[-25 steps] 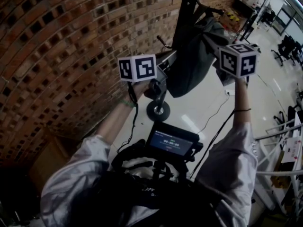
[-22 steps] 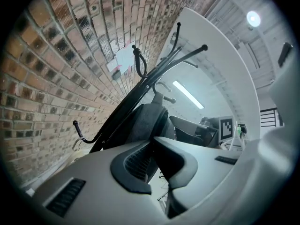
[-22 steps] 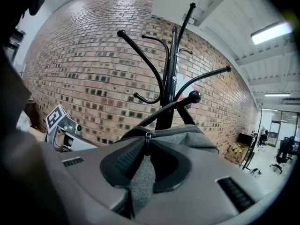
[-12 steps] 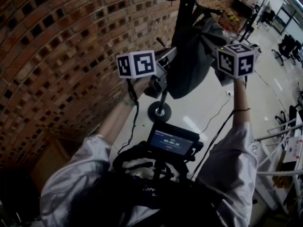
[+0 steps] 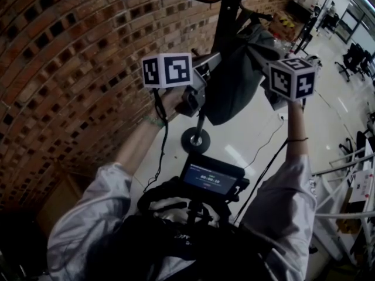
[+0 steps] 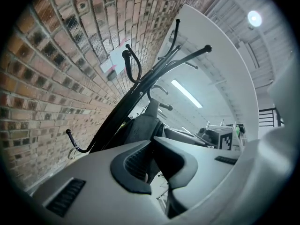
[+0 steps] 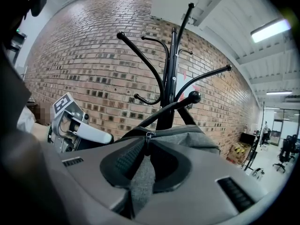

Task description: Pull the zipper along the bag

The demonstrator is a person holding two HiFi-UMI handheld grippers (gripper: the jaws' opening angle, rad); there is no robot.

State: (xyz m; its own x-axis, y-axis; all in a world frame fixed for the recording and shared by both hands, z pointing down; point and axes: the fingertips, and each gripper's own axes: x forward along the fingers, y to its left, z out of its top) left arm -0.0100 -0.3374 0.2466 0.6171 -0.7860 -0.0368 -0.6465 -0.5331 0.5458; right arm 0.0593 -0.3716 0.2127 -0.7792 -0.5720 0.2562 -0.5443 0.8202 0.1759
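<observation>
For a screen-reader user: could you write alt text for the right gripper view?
The right gripper pinches the grey bag by its zipper. The bag hangs on a black coat stand before a brick wall, left gripper alongside.

Left arm (image 5: 137, 145) and right arm (image 5: 297, 127) stretched forward, raised. Left gripper (image 6: 151, 143) level, jaws together at tips. Right gripper (image 7: 146, 143) tilted slightly down, jaws clamped on grey bag fabric (image 7: 142, 184). Grippers apart, side by side.

Pale floor (image 5: 252, 127) carries a black coat rack (image 5: 227, 16), standing on its round base (image 5: 195, 139) beside the brick wall (image 5: 70, 69) at left. Grey bag (image 5: 234, 81) hangs from the rack.
</observation>
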